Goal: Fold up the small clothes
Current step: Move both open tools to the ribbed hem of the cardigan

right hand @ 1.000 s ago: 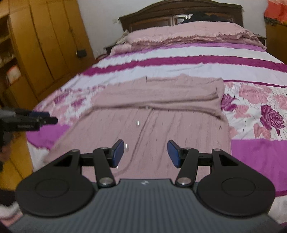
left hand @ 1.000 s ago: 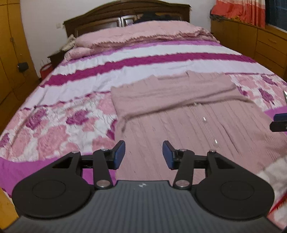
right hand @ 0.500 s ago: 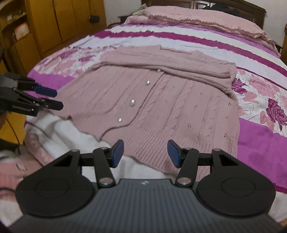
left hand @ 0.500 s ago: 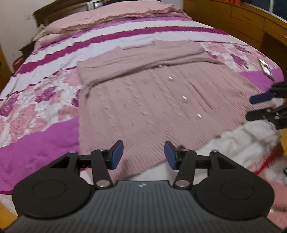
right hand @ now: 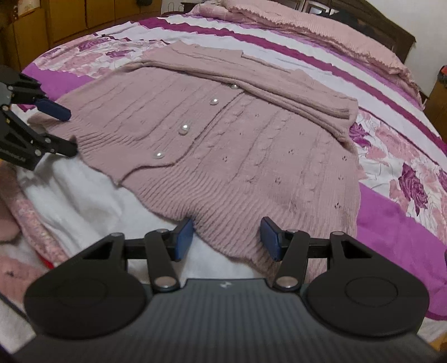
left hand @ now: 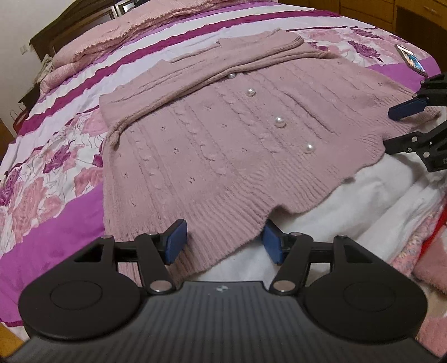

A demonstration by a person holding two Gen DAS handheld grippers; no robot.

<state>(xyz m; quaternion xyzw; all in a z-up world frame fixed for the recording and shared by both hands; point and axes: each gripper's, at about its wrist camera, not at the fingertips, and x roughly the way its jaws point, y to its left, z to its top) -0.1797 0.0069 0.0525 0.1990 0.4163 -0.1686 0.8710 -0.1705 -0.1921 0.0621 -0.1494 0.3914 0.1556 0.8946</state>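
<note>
A dusty-pink knit cardigan [left hand: 223,139] with pearl buttons [left hand: 279,121] lies flat on the bed, sleeves folded across its top; it also shows in the right wrist view [right hand: 251,145]. My left gripper [left hand: 223,241] is open, its blue pads on either side of the ribbed hem at the cardigan's left lower corner. My right gripper [right hand: 227,237] is open around the hem at the right lower corner. Each gripper shows in the other's view: the right one [left hand: 402,125] and the left one [right hand: 58,128], both open at the hem.
The bed has a pink and purple floral quilt [left hand: 42,181]. White [left hand: 363,209] and pink clothes [right hand: 25,223] lie under and beside the hem at the bed's near edge. A phone [left hand: 410,57] lies at the right. Wooden wardrobes [right hand: 69,16] stand on the left.
Both grippers have moved down and forward to the cardigan's hem, which now lies between their open pads. The views have tilted downward and closer to the cardigan.
</note>
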